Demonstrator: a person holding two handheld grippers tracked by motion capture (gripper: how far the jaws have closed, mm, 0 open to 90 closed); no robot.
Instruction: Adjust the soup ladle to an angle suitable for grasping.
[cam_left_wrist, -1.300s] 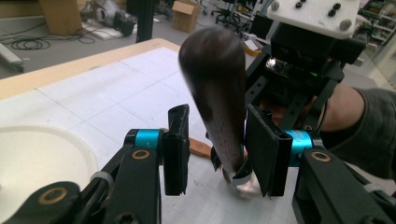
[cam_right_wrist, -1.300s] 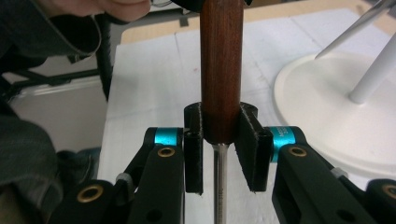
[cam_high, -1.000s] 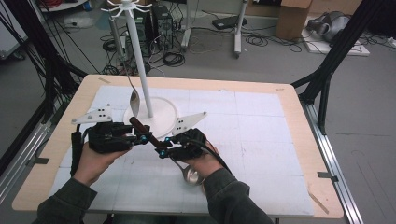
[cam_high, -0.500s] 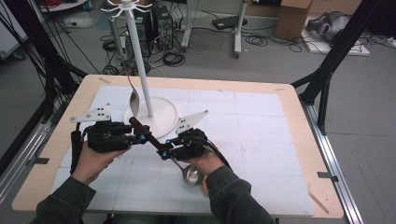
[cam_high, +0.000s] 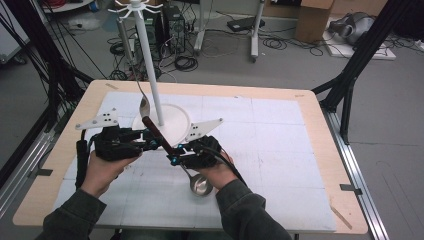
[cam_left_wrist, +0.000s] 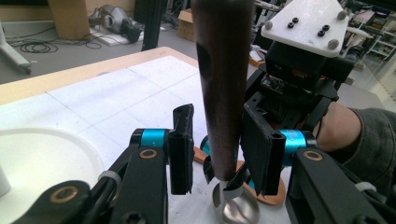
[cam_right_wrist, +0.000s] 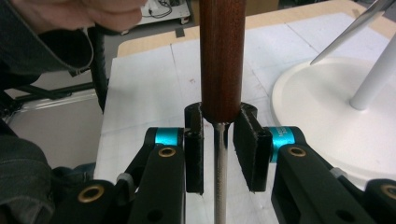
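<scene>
Our left gripper (cam_left_wrist: 217, 149) has just been easing apart around the ladle's wooden handle (cam_left_wrist: 224, 84); our right gripper (cam_right_wrist: 223, 144) stays clamped on it above the worktop (cam_high: 280, 150), so we judge a handover.

We are losing the ladle's (cam_high: 176, 155) wooden handle past the top edge in both gripper views; the right hand (cam_high: 212, 172) is partly covering its bowl.

**Camera setup**

High view: above the near edge of the table (cam_high: 280, 150), facing forward and down, far. Both gripper views: close, looking along their own jaws, facing each other. All share the wooden handle (cam_high: 159, 134) and white stand base (cam_high: 175, 120).
</scene>
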